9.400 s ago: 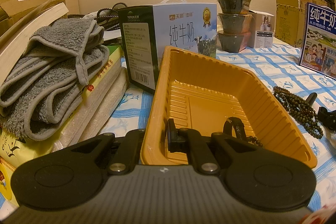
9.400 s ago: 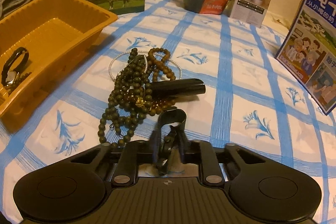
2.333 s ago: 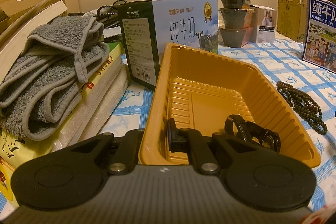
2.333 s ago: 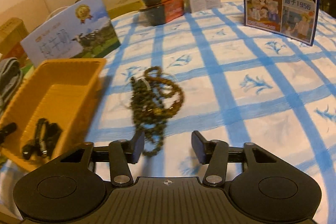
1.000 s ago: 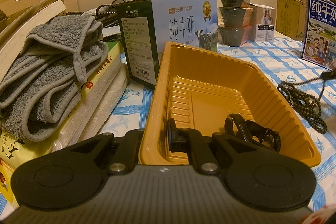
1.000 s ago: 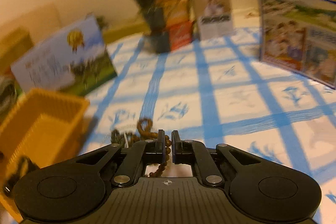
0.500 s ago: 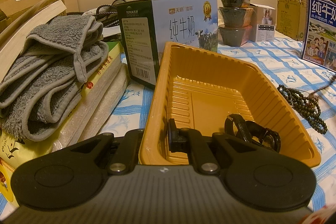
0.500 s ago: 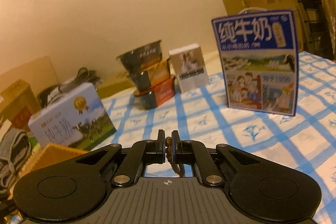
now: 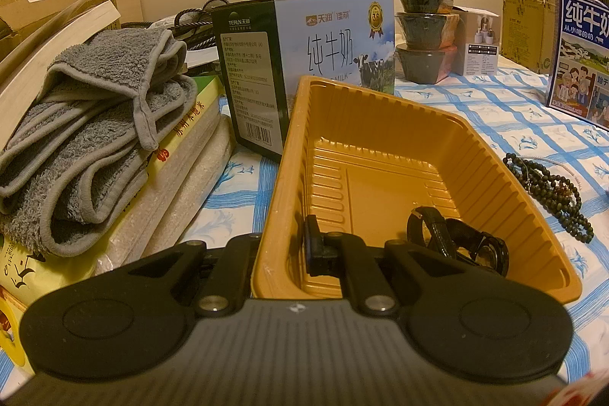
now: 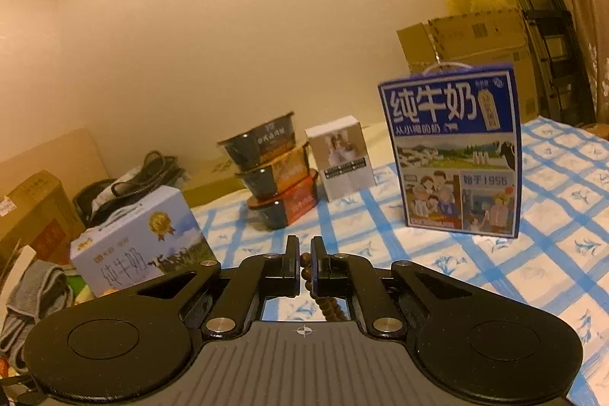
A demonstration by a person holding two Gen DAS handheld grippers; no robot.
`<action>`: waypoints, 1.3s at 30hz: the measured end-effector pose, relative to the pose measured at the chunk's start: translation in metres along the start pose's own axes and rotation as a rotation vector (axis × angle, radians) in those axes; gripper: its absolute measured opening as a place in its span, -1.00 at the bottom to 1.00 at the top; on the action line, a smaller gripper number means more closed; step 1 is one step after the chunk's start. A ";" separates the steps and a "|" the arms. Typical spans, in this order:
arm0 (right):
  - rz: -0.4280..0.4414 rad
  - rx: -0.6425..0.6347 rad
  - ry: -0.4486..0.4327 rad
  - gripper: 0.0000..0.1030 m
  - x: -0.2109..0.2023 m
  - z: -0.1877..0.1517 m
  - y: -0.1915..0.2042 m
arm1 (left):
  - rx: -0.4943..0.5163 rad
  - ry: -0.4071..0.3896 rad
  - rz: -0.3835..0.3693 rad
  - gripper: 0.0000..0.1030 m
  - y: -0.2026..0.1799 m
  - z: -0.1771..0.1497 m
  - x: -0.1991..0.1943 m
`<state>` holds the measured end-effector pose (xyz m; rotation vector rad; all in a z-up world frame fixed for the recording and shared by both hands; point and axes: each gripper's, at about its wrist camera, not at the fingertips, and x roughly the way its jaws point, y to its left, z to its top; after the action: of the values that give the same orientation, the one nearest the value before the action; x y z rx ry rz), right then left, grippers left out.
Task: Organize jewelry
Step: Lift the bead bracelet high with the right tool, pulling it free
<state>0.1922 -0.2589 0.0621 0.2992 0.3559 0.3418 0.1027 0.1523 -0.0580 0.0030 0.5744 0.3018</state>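
Now the Beads Hang From the Right Gripper

Up off the table, the right gripper is squeezed shut on a string of brown beads. The beads sit between its two fingers and hang down below them.

The left gripper is pinched onto the near wall of the yellow tray. One finger is inside the tray and the other is outside, with the wall between them.

Inside the tray, at its near right corner, lie dark watches. How many there are is hard to tell. Most of the tray floor is bare.

Just beside the tray, on its right, a pile of dark bead strings lies on the blue-checked table.

A milk box stands behind the tray. A grey towel sits on a stack at the left edge of the table. Three dark bowls are stacked near the far edge, and a blue milk box stands to the right of them.
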 end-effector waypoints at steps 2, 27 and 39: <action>0.007 -0.005 -0.006 -0.90 -0.004 0.004 0.005 | 0.001 0.000 0.000 -0.84 0.000 0.000 0.000; 0.023 -0.055 0.154 -0.95 0.003 -0.006 0.045 | 0.004 0.003 0.001 -0.85 0.002 0.003 0.000; -0.132 -0.146 0.500 0.22 0.060 -0.132 -0.011 | 0.005 0.008 0.003 -0.85 -0.001 0.003 -0.001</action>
<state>0.1973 -0.2169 -0.0776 0.0412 0.8345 0.3080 0.1035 0.1517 -0.0554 0.0074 0.5830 0.3033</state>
